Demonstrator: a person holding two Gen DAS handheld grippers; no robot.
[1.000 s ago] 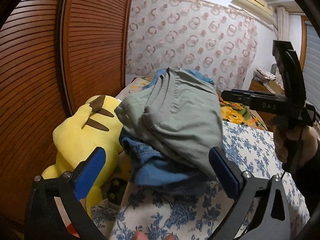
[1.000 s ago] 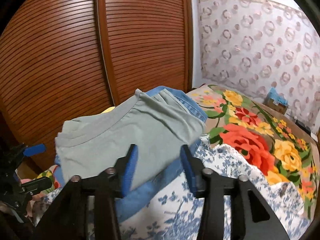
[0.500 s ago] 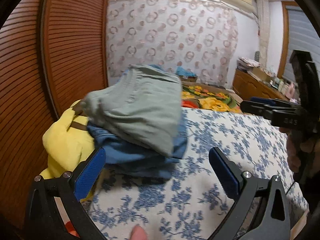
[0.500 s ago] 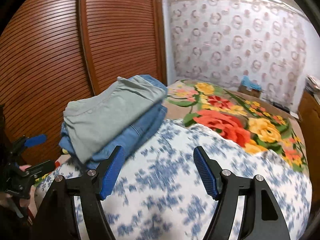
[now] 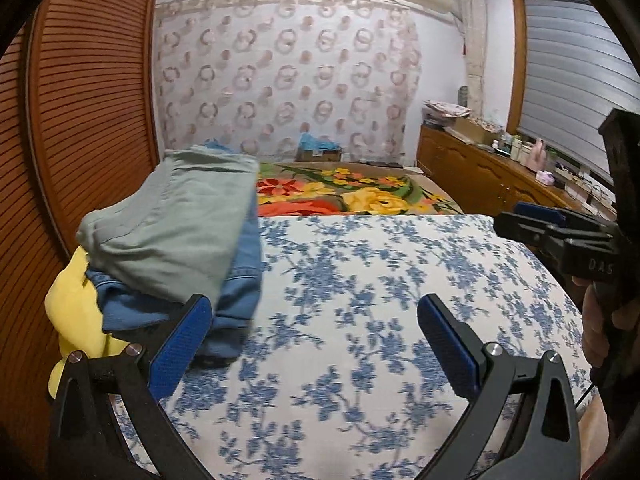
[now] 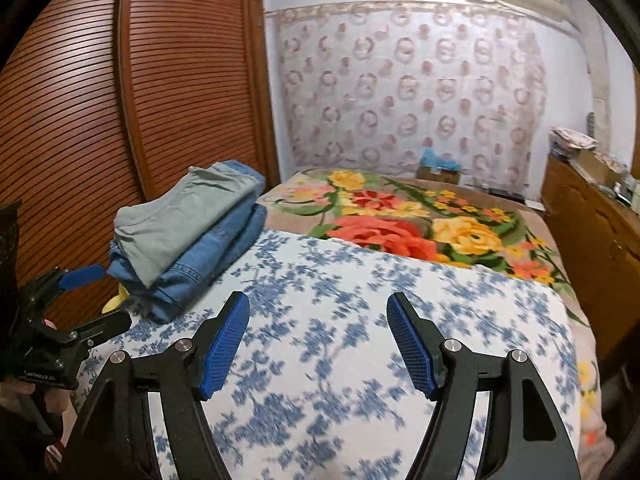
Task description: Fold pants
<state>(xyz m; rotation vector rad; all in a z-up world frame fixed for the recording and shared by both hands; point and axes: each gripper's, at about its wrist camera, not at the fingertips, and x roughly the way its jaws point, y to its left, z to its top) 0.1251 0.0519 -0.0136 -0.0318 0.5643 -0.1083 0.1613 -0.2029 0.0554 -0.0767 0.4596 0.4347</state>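
Both claws, left claw (image 5: 310, 330) and right claw (image 6: 318, 334), spread, holding nothing; folded pants (image 6: 180, 232) stacked at bed (image 6: 360, 360) edge could slide off.

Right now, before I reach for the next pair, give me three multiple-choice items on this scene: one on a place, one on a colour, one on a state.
1. Where is the folded stack?
A. at the bed's left edge, by the wooden doors
B. on the dresser
C. on the floral blanket

2. What colour is the top garment?
A. red
B. grey-green
C. black

3. How are the grippers?
A. both shut on cloth
B. left shut, right open
C. both open and empty

Answers: 1 A, the stack lies on the blue-flowered sheet beside the slatted doors. 2 B, grey-green cloth lies over denim. 3 C, the left gripper and right gripper show wide jaws with nothing between.
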